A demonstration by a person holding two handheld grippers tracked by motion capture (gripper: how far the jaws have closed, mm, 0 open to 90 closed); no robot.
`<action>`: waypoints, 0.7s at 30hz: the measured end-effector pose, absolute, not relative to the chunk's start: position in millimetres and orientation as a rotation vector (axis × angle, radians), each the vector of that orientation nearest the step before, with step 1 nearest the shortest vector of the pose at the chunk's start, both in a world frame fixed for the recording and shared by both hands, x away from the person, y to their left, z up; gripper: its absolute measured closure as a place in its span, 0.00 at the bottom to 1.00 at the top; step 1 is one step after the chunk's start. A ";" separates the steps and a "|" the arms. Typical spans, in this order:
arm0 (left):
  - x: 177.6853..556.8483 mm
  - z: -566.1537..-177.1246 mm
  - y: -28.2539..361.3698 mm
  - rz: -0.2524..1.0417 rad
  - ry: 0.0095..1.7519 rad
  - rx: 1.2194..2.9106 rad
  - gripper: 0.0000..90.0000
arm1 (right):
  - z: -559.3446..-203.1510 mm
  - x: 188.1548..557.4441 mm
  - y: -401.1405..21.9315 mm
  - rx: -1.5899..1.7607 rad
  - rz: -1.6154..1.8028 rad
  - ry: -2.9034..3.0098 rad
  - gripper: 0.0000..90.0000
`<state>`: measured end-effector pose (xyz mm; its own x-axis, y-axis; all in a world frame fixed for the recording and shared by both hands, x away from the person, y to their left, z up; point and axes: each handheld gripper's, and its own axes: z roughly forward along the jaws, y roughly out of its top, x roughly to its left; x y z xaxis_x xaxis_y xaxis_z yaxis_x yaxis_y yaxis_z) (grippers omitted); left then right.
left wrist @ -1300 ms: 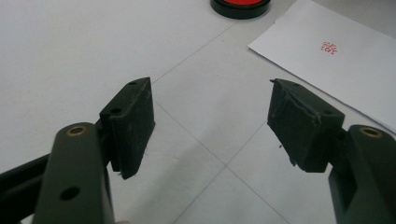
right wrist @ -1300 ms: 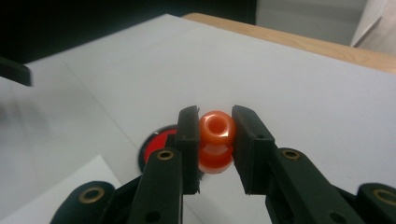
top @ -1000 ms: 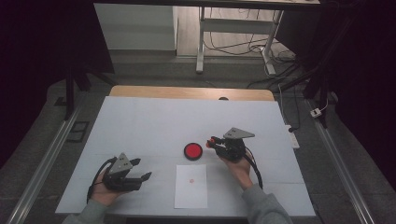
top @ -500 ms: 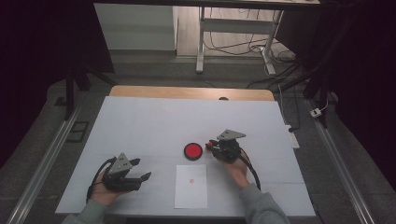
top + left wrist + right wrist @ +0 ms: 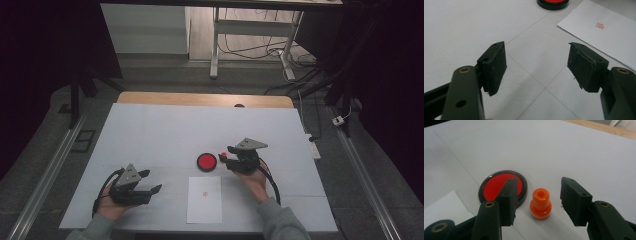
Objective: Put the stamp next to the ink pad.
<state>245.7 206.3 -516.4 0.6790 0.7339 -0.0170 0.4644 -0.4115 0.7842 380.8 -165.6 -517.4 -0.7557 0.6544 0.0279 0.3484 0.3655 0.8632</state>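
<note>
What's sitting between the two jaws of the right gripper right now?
An orange stamp stands upright on the white table between the right gripper's jaws, which have just been opening and no longer touch it. The right gripper view shows this, with the red ink pad just beside it.

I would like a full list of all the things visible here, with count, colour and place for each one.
ink pad: 1, red in a black rim, table centre, beside the stamp.
stamp: 1, orange, upright on the table between the right gripper's jaws, untouched.
paper sheet: 1, white with a small red mark, near edge.
table: 1, white top, wooden far edge.
left gripper: 1, black, open, near left, holding nothing.
right gripper: 1, black, jaws have just been opening, the stamp stands free.
</note>
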 end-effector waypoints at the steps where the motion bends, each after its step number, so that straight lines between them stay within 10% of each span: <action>1: 245.8 -516.6 206.6 0.422 0.921 2.080 0.35 | -515.8 379.5 -165.8 0.875 1.347 2.316 0.52; 21: 242.3 -517.5 213.5 0.417 0.944 2.069 0.34 | -494.8 347.5 -191.5 0.774 1.374 2.321 0.49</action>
<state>242.3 213.5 -517.5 0.6665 0.7449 -0.0310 0.4788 -0.3958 0.7837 347.5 -191.5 -494.8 -0.7962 0.6050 -0.0104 0.2819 0.3861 0.8783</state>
